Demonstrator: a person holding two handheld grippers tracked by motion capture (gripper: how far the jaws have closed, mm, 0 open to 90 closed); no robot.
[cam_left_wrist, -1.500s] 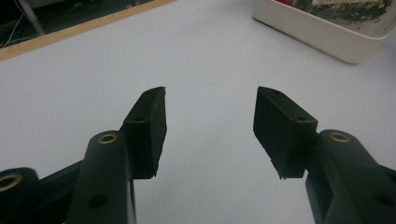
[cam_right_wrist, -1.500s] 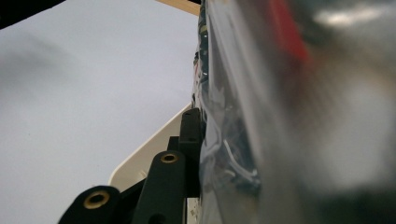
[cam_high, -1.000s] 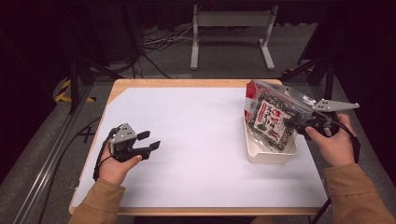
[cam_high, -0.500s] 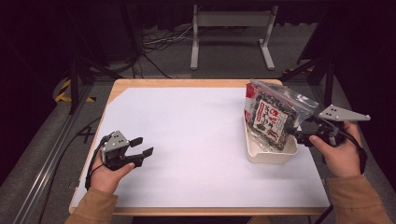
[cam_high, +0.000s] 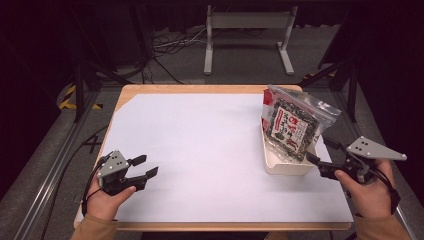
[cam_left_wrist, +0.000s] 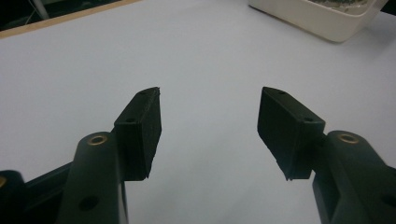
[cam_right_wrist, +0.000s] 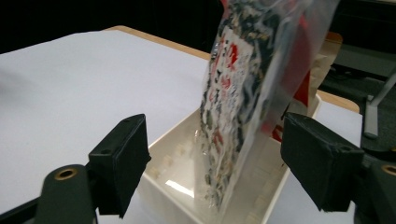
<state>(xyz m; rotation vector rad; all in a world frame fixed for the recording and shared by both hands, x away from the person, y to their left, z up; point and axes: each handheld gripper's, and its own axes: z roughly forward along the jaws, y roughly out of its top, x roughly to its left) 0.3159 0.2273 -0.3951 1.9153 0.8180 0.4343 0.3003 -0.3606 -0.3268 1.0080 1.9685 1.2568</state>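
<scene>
A wooden table (cam_high: 195, 89) covered by a white sheet (cam_high: 200, 145) is occupying the centre of the high view. A white rectangular plastic tray (cam_high: 287, 166) is sitting on the sheet at the right side of the table. A clear plastic zip bag with a black, white and red printed packet inside (cam_high: 292, 125) is standing on edge in the tray, tilting toward the far right, with its top rising well above the tray rim. The left gripper (cam_high: 145, 167) is being held by the left hand (cam_high: 102, 202) at the near left corner of the table; its jaws are standing apart with nothing between them, above bare sheet (cam_left_wrist: 205, 60). The tray corner (cam_left_wrist: 322, 18) is appearing far off in the left gripper view. The right gripper (cam_high: 320, 157) is being held by the right hand (cam_high: 367, 192) just near-right of the tray; its jaws are spread wide, clear of the bag (cam_right_wrist: 247, 93) and the tray (cam_right_wrist: 187, 186), holding nothing.
</scene>
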